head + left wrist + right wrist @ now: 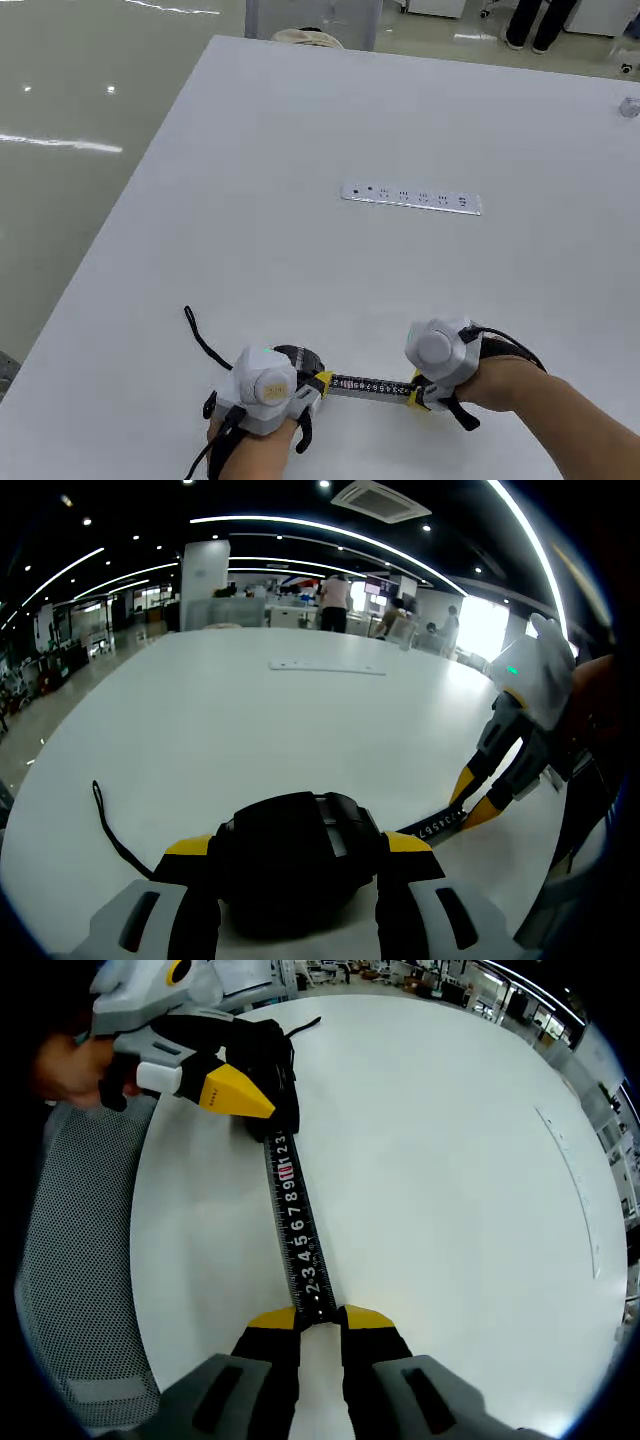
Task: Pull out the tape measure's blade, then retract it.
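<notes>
At the bottom of the head view, the left gripper (300,844) is clamping its jaws around the black rounded tape measure case (268,1055). The right gripper (321,1317) is pinching the tip of the numbered metal blade (295,1220), which is stretching between them across the white table (300,150). A thin black strap (205,340) is trailing up-left from the case. A long white power strip (410,198) is lying beyond, near the centre.

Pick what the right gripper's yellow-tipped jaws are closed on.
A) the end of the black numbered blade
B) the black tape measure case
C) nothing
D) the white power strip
A: in the right gripper view the right gripper pinches the end of the black numbered blade, which runs back to the black tape measure case clamped in the left gripper.
</notes>
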Available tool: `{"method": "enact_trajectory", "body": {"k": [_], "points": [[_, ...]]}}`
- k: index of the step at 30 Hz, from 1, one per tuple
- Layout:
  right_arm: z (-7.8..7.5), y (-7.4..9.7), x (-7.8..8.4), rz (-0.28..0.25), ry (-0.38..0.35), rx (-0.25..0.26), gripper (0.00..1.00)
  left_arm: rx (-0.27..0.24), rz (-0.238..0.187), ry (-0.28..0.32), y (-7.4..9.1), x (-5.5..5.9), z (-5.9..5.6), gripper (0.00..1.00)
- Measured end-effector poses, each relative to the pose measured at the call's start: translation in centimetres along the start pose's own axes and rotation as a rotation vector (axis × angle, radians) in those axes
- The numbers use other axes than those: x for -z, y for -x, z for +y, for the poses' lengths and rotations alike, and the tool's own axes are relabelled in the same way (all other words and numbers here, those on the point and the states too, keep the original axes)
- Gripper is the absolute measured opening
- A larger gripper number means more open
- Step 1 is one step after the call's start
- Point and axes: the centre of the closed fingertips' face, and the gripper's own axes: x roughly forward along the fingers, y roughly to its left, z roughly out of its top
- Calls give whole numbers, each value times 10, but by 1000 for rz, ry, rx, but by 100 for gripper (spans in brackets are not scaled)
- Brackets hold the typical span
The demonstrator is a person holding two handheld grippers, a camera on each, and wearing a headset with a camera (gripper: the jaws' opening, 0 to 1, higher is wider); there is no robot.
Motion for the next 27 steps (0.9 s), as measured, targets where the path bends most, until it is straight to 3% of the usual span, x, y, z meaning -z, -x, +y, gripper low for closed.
{"method": "enact_trajectory", "body": {"k": [27], "points": [[6, -5, -16, -18, 19, -26, 14, 6, 1, 8, 0, 0, 0, 60]]}}
